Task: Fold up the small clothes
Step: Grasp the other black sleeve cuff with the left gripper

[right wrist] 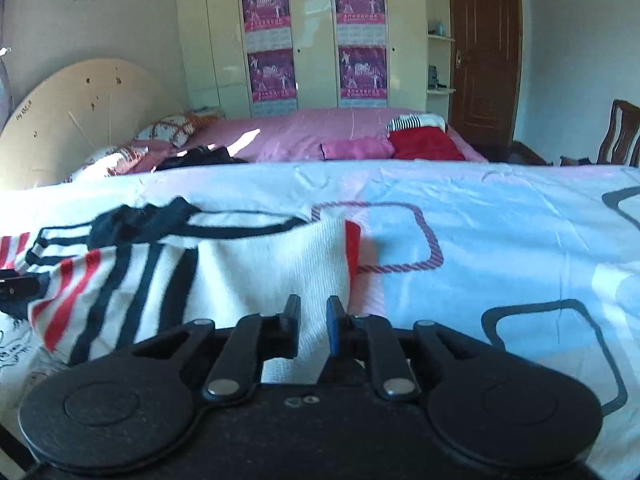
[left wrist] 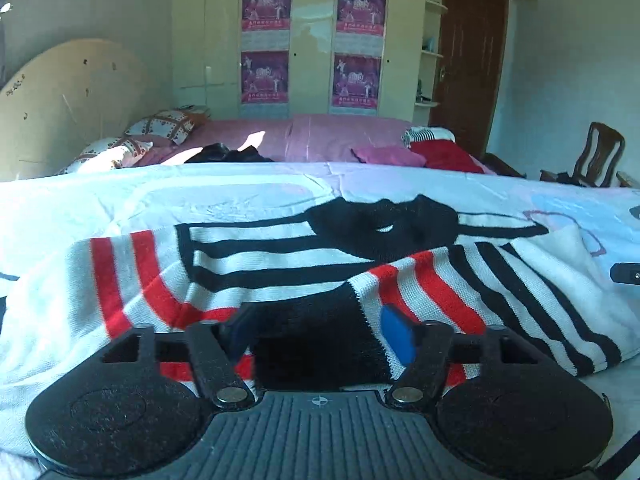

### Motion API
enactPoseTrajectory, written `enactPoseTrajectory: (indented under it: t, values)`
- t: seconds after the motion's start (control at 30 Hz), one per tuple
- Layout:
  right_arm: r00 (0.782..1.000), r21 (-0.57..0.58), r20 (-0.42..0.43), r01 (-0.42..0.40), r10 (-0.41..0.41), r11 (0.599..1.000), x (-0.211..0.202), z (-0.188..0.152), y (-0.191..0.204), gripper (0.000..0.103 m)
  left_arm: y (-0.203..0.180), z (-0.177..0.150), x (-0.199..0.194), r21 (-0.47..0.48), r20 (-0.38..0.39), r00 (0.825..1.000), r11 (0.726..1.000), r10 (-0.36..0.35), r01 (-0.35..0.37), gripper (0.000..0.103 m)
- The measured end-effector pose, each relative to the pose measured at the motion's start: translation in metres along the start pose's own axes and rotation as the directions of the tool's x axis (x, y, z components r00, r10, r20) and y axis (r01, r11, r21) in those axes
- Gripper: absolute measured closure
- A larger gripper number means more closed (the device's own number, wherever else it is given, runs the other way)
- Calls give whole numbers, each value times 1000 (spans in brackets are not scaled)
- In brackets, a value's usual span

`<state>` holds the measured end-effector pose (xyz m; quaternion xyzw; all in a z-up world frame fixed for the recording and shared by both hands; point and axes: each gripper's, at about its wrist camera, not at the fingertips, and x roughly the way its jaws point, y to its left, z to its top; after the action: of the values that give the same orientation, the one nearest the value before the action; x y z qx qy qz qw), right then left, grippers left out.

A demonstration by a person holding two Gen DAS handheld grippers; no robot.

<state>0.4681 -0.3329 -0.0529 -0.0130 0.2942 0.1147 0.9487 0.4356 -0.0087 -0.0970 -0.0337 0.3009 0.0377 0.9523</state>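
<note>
A small knit sweater [left wrist: 280, 256] with white, black and red stripes and a black collar lies spread on the patterned bed sheet [left wrist: 120, 200]. My left gripper [left wrist: 320, 330] is wide open, its fingers either side of the sweater's black cuff [left wrist: 316, 336], which lies folded over the body. In the right wrist view the sweater [right wrist: 248, 264] lies at left. My right gripper [right wrist: 313, 320] is nearly closed on the sweater's white edge, with cloth between the pads.
The white sheet with rounded square prints [right wrist: 500, 240] stretches to the right. A pink bed behind holds pillows [left wrist: 160, 126], a dark garment [left wrist: 228, 154], a pink cushion [right wrist: 356, 148] and red clothes [right wrist: 424, 144]. A wooden chair [left wrist: 596, 156] stands at far right.
</note>
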Motion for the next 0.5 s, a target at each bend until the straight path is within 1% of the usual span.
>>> enactPoseTrajectory:
  t: [0.03, 0.07, 0.13, 0.2, 0.23, 0.27, 0.3, 0.33, 0.37, 0.43, 0.47, 0.5]
  values:
    - [1000, -12, 18, 3, -3, 1000, -10, 1, 5, 83, 8, -3, -11, -26, 16, 1000, 1000, 12, -11, 11]
    - [1000, -18, 21, 0, 0, 1000, -19, 0, 10, 83, 19, -9, -25, -60, 35, 999, 998, 19, -17, 11]
    - [1000, -21, 15, -12, 12, 1000, -31, -4, 20, 83, 44, -22, -46, -117, 46, 998, 992, 46, -40, 11]
    - [1000, -22, 7, -8, 8, 1000, -41, -10, 29, 83, 86, -39, -67, -222, 63, 992, 971, 105, -89, 11]
    - [1000, -16, 1, -3, 3, 1000, -44, -14, 31, 83, 111, -47, -77, -290, 62, 989, 950, 138, -114, 12]
    - [1000, -7, -3, 1, -1, 1000, -46, -17, 34, 83, 139, -57, -87, -367, 66, 983, 920, 172, -137, 15]
    - [1000, 5, -5, 6, -6, 1000, -49, -20, 37, 83, 168, -67, -96, -444, 59, 975, 881, 213, -166, 25]
    - [1000, 21, -6, 15, -15, 1000, -51, -23, 39, 83, 196, -77, -103, -515, 38, 967, 834, 253, -198, 33]
    - [1000, 39, -8, 25, -25, 999, -53, -26, 41, 83, 222, -87, -110, -580, 22, 958, 784, 286, -221, 36]
    - [999, 70, -7, 46, -45, 997, -57, -31, 46, 83, 280, -111, -125, -721, 0, 939, 651, 343, -237, 36]
    - [998, 80, -8, 60, -59, 995, -58, -32, 49, 82, 300, -119, -132, -762, 3, 933, 605, 359, -230, 37]
    - [997, 90, -11, 73, -72, 993, -57, -33, 53, 82, 321, -128, -136, -796, 0, 924, 559, 383, -232, 38]
